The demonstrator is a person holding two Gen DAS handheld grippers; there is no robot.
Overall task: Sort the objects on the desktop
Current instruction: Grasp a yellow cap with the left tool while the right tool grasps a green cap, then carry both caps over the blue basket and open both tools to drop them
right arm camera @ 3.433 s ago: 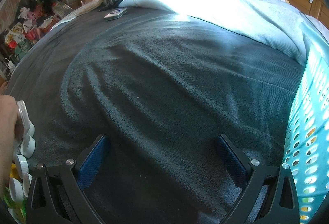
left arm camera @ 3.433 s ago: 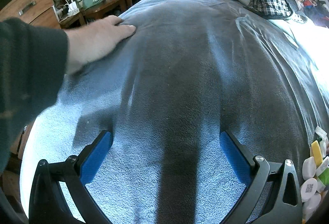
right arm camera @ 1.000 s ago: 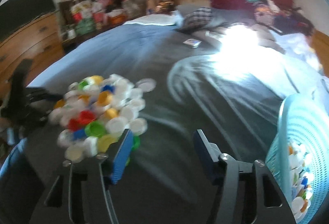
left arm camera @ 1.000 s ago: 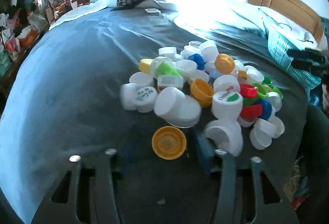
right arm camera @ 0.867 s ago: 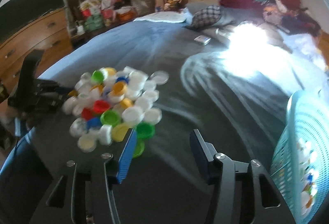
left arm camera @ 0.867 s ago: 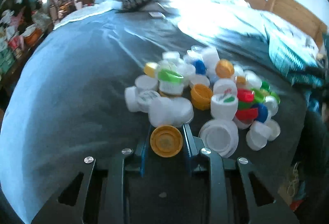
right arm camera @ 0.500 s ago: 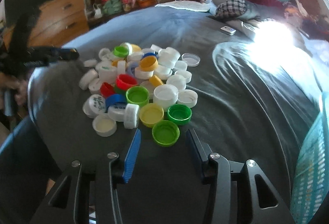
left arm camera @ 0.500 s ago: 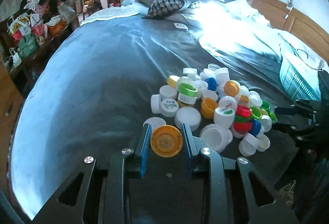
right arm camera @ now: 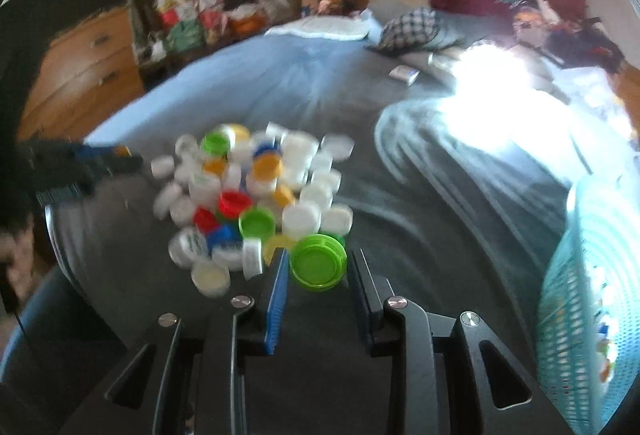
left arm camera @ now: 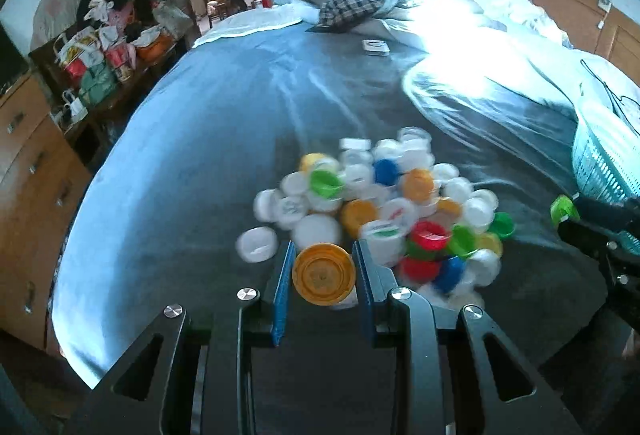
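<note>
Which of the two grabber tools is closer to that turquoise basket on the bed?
The right. The right gripper, its jaws closing around a green cap, has the turquoise basket just beside it. The left gripper, holding an orange cap, is across the cap pile.

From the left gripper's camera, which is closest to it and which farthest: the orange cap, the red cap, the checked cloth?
1. orange cap, between the left gripper's fingers.
2. red cap, in the pile, to the right.
3. checked cloth, far up the bed.
</note>
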